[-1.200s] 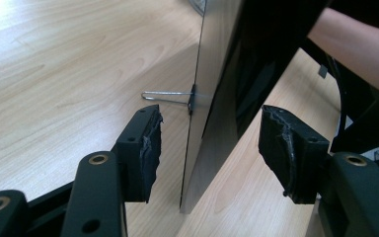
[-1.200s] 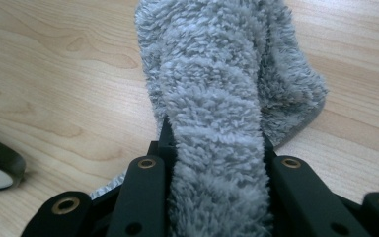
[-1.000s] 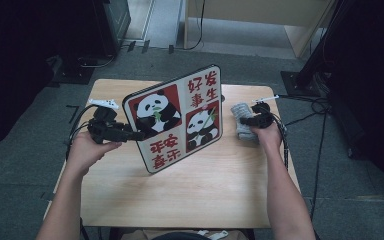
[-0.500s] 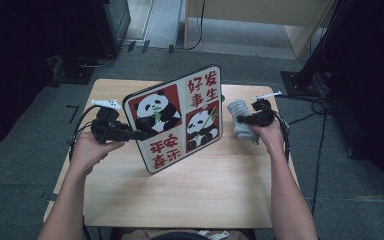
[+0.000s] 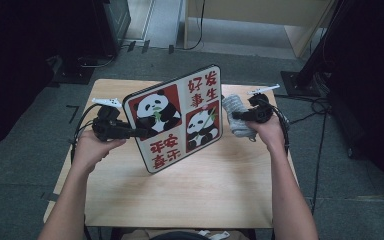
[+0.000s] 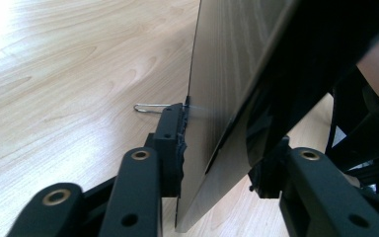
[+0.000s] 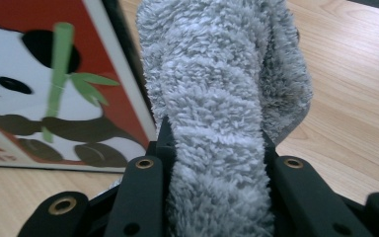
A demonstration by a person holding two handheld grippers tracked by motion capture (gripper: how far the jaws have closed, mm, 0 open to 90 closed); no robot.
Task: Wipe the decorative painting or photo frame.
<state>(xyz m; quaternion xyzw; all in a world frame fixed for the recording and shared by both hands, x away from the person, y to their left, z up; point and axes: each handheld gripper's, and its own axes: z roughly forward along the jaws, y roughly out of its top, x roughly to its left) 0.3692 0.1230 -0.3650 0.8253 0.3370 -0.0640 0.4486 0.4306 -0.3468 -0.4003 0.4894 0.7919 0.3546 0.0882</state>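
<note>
Both my forearms reach in from the near edge, elbows low, hands well apart. My left hand [image 5: 96, 147] holds the left gripper [image 5: 139, 133] level, pointing inward across the table; its jaws have just been closing, with a board's edge between them, one pad touching. My right hand [image 5: 269, 131] is raised, the right gripper [image 5: 236, 116] pointing inward toward the left one, jaws clamped tight on a grey towel.
</note>
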